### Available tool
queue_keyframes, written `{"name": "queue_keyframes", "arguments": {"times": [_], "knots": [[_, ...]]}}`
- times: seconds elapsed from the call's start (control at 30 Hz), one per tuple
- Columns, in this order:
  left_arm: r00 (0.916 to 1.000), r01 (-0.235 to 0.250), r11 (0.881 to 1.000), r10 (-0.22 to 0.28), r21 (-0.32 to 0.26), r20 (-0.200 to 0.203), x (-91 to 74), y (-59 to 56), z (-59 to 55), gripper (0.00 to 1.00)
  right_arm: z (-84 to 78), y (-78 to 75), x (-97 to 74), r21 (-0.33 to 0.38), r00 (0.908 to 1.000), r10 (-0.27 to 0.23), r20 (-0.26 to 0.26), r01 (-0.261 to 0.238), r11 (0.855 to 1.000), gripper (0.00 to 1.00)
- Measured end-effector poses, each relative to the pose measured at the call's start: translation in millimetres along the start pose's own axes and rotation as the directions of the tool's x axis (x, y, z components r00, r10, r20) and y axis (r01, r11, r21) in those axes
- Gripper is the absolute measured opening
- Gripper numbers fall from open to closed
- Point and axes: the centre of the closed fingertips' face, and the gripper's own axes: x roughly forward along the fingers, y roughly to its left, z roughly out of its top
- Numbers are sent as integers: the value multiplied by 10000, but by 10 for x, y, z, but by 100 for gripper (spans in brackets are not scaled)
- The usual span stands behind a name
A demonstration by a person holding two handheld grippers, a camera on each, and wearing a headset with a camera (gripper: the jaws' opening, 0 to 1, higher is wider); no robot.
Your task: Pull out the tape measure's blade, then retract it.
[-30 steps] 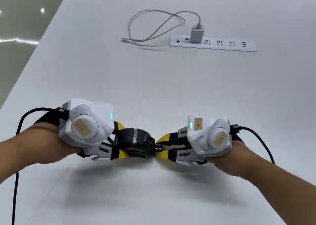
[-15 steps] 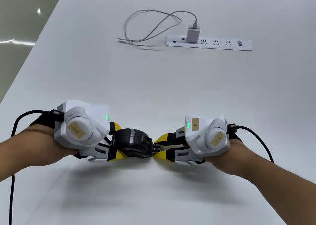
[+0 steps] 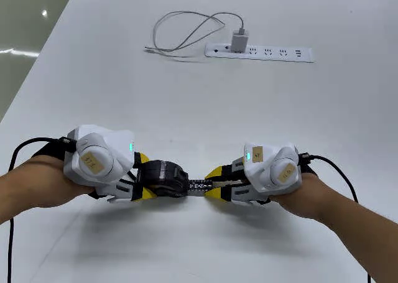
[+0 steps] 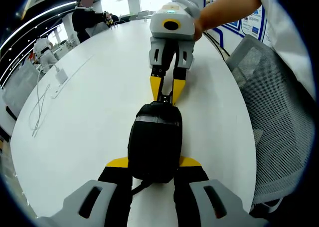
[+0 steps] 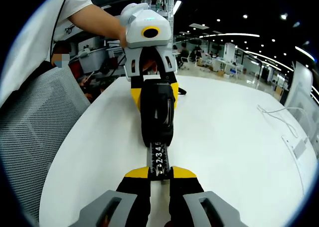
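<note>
- Tape measure (image 3: 163,178), black, sits low over the white table (image 3: 249,109) near its front edge, held between the two grippers. Whether it touches the tabletop cannot be told.
- Blade (image 3: 200,185) is out a short way, running from the case straight to the right gripper (image 3: 213,183). The right gripper view shows digits printed on it (image 5: 159,159).
- Left gripper (image 3: 145,177) is clenched on the case, one yellow-tipped jaw on each side of it (image 4: 155,144).
- Right gripper is clenched on the blade's end, its jaws pressed together there (image 5: 160,174).
- Each gripper is in one of the person's hands, and the two point at each other.
- Power strip (image 3: 258,51) lies far across the table, with a white charger (image 3: 239,40) plugged in and its cable (image 3: 186,31) looped to the left.
- Mesh chair (image 4: 279,112) stands beside the table.
</note>
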Motion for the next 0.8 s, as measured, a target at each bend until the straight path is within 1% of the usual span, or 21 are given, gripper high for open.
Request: {"name": "queue_keyframes", "arguments": {"times": [0.27,0.33,0.57,0.8], "knots": [[10000,-9,10000,9,-29,13,6,5,-5,26,-64,-4,-84,76,9999,-79,-107,79,9999,10],[10000,-19,10000,20,83,-11,5,6,-5,26,-68,2,-95,114,9999,-104,-117,105,9999,10],[10000,-16,10000,16,20,-9,2,3,-3,26,-95,-6,-133,110,9997,-163,-164,165,9998,9],[10000,-10,10000,11,20,-17,0,0,2,26,-158,-6,-206,144,9994,-242,-239,245,9996,9]]}}
